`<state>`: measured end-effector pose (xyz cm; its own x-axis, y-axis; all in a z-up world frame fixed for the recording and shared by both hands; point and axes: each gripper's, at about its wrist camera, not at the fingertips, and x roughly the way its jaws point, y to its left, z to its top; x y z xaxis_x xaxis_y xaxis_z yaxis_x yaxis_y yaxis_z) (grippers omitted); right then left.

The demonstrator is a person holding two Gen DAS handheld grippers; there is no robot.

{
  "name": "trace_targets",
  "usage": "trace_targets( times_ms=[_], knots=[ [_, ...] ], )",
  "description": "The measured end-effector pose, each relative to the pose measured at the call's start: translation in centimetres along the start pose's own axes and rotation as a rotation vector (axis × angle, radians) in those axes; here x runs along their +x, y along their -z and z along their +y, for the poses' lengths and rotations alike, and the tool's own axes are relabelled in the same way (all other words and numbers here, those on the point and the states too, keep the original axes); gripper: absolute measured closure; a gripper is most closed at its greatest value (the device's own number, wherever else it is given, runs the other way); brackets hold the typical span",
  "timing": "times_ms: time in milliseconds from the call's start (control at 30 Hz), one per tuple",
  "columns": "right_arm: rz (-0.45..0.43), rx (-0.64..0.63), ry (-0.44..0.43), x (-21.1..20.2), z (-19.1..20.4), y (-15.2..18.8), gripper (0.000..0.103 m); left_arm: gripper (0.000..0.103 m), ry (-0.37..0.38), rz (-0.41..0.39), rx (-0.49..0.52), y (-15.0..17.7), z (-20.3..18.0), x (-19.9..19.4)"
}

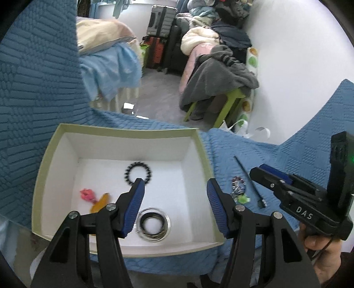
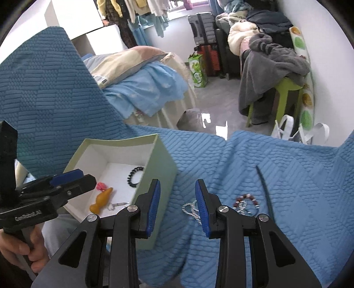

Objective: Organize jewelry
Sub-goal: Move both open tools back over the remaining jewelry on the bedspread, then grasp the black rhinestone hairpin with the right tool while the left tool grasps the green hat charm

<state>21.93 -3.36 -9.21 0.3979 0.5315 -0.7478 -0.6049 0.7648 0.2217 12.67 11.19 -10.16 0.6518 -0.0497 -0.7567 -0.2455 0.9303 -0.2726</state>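
A pale green box with a white inside stands on a blue blanket. In it lie a black bead bracelet, a pink piece, an orange piece and stacked bangles. My left gripper hangs open above the box floor, holding nothing. My right gripper is open over the blanket, just right of the box, with nothing between its pads. Under it lie a silver bead chain and a red bead bracelet. A thin dark stick lies beside them.
The blue blanket covers the work surface and rises in a fold at left. Beyond its far edge are the floor, a bed with bedding, suitcases and a green stool piled with clothes. A person's hand holds the right gripper's handle.
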Motion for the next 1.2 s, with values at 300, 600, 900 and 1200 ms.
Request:
trace_targets(
  times_ms=[300, 600, 900, 1200],
  knots=[
    [-0.021, 0.036, 0.025, -2.0, -3.7, 0.9, 0.073, 0.044, 0.034, -0.015, 0.005, 0.2, -2.8, 0.7],
    [-0.017, 0.084, 0.063, -2.6, -7.3, 2.3, 0.073, 0.046, 0.102, -0.034, 0.030, 0.7, -6.5, 1.6],
    [-0.009, 0.128, 0.087, -3.5, -10.8, 3.4, 0.075, 0.048, 0.148, -0.006, 0.072, 1.8, -9.9, 3.3],
    [0.056, 0.153, 0.076, -2.2, -13.2, 5.4, 0.085, 0.054, 0.189, 0.059, 0.104, 3.6, -12.4, 6.5]
  ],
)
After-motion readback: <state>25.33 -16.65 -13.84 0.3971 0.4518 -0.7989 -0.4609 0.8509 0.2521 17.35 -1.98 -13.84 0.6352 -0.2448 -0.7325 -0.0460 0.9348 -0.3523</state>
